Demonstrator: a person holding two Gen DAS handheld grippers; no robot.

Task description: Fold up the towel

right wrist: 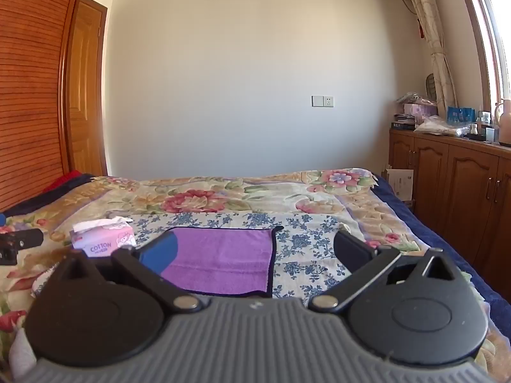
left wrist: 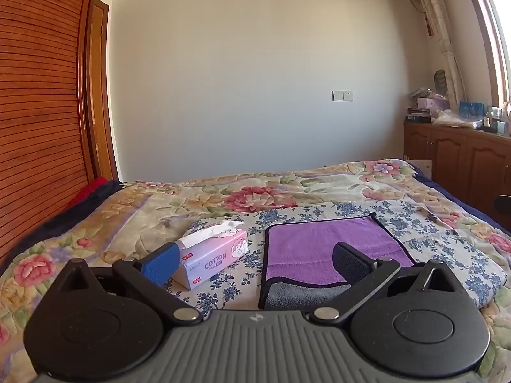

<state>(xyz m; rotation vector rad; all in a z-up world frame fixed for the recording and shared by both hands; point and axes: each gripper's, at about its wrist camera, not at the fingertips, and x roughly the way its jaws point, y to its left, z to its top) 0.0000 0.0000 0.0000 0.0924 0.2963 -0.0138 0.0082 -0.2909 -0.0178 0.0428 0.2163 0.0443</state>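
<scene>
Left gripper [left wrist: 255,257]: jaws wide, empty, above near edge of towel [left wrist: 332,245]; right gripper [right wrist: 255,252]: jaws wide, empty; towel purple, dark-bound, grey underside showing at near edge, flat on blue-flowered cloth [left wrist: 319,212]; tissue box [left wrist: 212,253] just left; step judged: pre-grasp; next: pinch near corners, carry to far edge.

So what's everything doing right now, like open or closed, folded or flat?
Purple towel: lying on the bed, near edge turned up showing grey.
Tissue box: open, a tissue sticking out the top.
Left gripper: jaws open, holding nothing.
Right gripper: jaws open, holding nothing.
Cabinet doors: shut.
Door: can't tell.
</scene>
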